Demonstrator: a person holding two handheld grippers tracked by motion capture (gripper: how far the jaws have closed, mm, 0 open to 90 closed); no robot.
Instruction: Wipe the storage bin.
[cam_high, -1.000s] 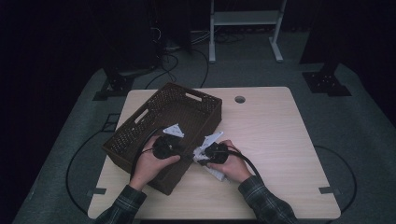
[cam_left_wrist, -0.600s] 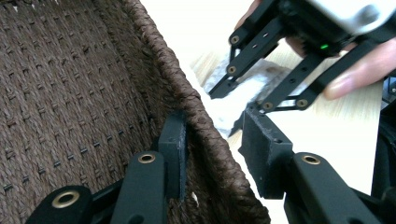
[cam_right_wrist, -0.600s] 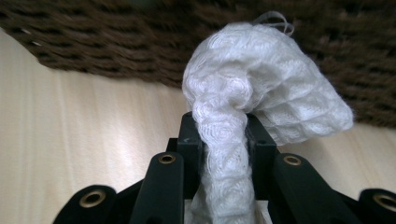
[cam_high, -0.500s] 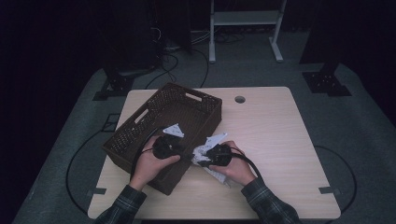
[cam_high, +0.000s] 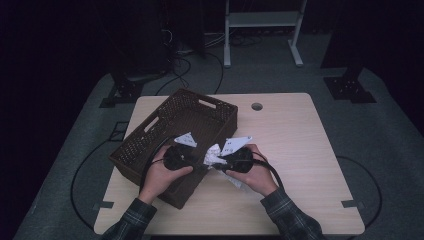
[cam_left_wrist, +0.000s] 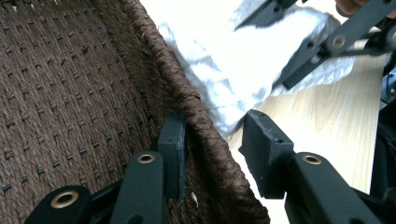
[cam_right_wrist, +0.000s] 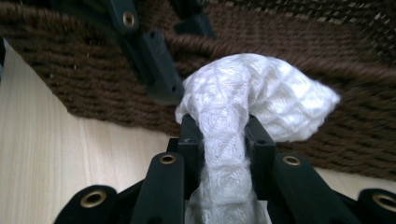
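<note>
- As your right gripper (cam_right_wrist: 218, 133) rides above the pale wooden surface (cam_high: 300, 145), its fingers (cam_right_wrist: 190, 135) are pinching a bunched fold of the white quilted cloth (cam_right_wrist: 252, 93); the fabric bulges out past the fingertips.
- In the high view the cloth (cam_high: 214, 155) sits between your two hands, just beside the near right wall of the brown woven basket (cam_high: 150, 145), with a tail trailing down to the surface.
- Your left gripper (cam_left_wrist: 212, 135) straddles the braided rim of the basket (cam_left_wrist: 187, 98): one finger (cam_left_wrist: 173, 144) lies against the inner side of the wall, the other stands clear of the outer side, over the surface. Fingers partly spread, not clamped on the rim.
- In the left gripper view the cloth (cam_left_wrist: 224, 65) lies outside the basket, touching the rim, with the right gripper's linkage across it.
- In the high view your left hand (cam_high: 162, 172) rests at the basket's near corner and your right hand (cam_high: 252, 172) lies over the surface, near it.
- The basket sits at an angle on the left half of the surface.
</note>
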